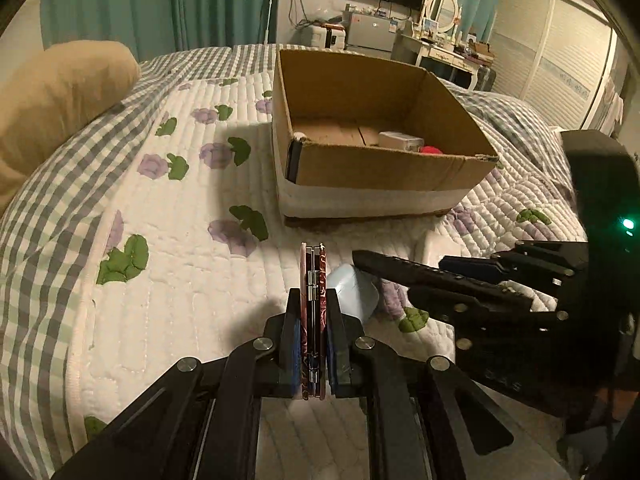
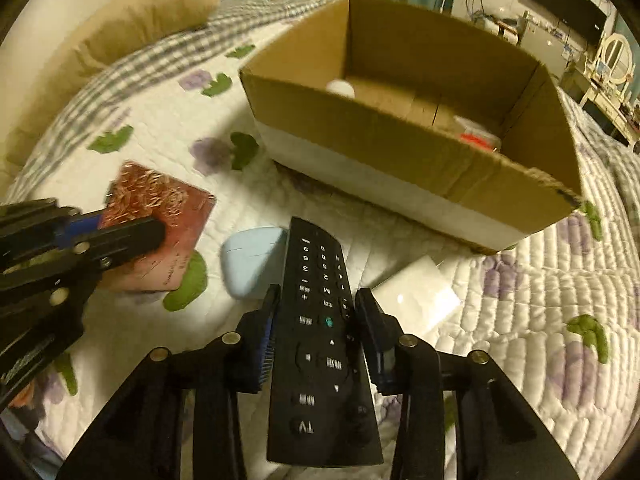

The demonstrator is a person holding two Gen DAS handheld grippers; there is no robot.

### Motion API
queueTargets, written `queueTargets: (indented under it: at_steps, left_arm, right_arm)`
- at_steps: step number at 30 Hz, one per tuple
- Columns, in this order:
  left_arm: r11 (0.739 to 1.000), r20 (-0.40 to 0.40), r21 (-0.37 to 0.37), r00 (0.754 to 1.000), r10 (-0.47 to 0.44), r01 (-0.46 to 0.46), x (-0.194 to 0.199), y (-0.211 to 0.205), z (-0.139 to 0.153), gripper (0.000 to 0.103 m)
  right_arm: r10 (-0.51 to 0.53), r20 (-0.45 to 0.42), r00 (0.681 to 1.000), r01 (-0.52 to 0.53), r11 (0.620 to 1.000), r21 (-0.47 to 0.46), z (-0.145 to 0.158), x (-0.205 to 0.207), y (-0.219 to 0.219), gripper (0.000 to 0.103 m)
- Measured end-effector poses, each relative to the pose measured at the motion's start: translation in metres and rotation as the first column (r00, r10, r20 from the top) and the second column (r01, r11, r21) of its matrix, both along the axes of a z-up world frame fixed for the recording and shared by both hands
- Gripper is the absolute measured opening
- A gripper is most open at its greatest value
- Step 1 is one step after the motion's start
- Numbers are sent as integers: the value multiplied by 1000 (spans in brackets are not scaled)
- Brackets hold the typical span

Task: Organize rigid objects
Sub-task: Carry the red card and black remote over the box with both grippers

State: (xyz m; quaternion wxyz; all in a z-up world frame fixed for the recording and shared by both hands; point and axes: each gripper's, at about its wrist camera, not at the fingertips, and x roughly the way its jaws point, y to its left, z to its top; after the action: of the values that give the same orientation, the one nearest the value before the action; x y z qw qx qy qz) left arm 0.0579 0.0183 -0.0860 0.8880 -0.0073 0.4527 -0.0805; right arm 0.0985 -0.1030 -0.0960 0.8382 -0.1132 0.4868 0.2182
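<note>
My left gripper is shut on a flat red patterned compact, held edge-on above the quilt; the compact shows face-on in the right wrist view. My right gripper is shut on a black TV remote, held over the bed; the remote also shows in the left wrist view. An open cardboard box stands ahead on the bed, also in the right wrist view, holding a small white box and a red item.
A light blue case and a white flat square object lie on the quilt in front of the box. A tan pillow lies at the left. Dresser, mirror and TV stand beyond the bed.
</note>
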Motion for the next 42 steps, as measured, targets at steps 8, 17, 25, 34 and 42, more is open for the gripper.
queueTargets:
  at_steps: [8, 17, 25, 34, 42]
  left_arm:
    - [1000, 21, 8, 1000, -3, 3, 0, -4, 9, 10]
    - [999, 88, -5, 995, -40, 41, 6, -14, 44, 10]
    - [994, 184, -9, 978, -103, 107, 65, -38, 99, 10]
    - [994, 105, 42, 989, -108, 104, 166, -59, 68, 10]
    - [993, 18, 68, 995, -102, 101, 202, -60, 17, 10]
  right_arm:
    - [-10, 34, 999, 8, 998, 62, 3, -22, -22, 28]
    - [-31, 196, 980, 3, 989, 146, 66, -29, -39, 28]
    - [-88, 307, 947, 40, 986, 160, 127, 32, -51, 28]
    - [-126, 257, 958, 98, 988, 121, 103, 123, -56, 28]
    - [-142, 206, 968, 122, 987, 107, 57, 164, -61, 28]
